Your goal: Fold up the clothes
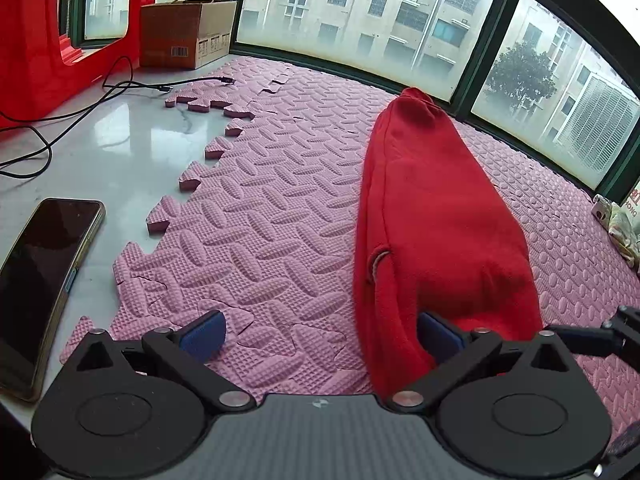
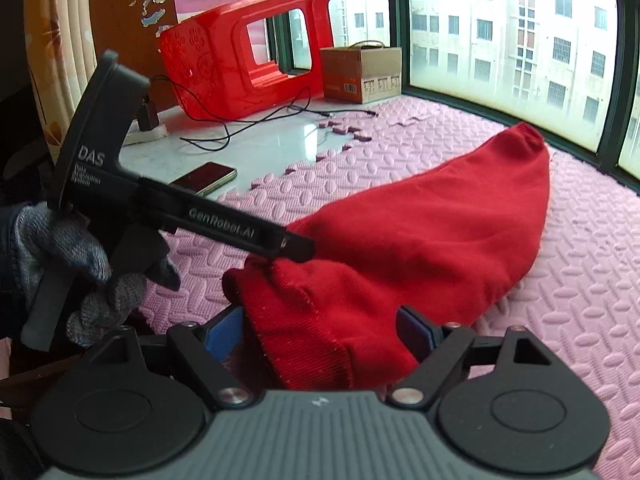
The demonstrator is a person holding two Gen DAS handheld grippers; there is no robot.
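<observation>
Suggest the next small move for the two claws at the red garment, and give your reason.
Probably close the right claw on the red garment: its near end already lies between the wide-open blue pads, not pinched. The left claw is open too, at the same end.

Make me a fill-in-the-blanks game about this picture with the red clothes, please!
1. The red garment lies on a foam mat coloured ____.
2. The phone rests on the white marble ledge, its dark screen facing ____.
3. Beside the window stands a brown cardboard ____.
4. The left gripper has its jaws ____.

Missing words: pink; up; box; open
</observation>
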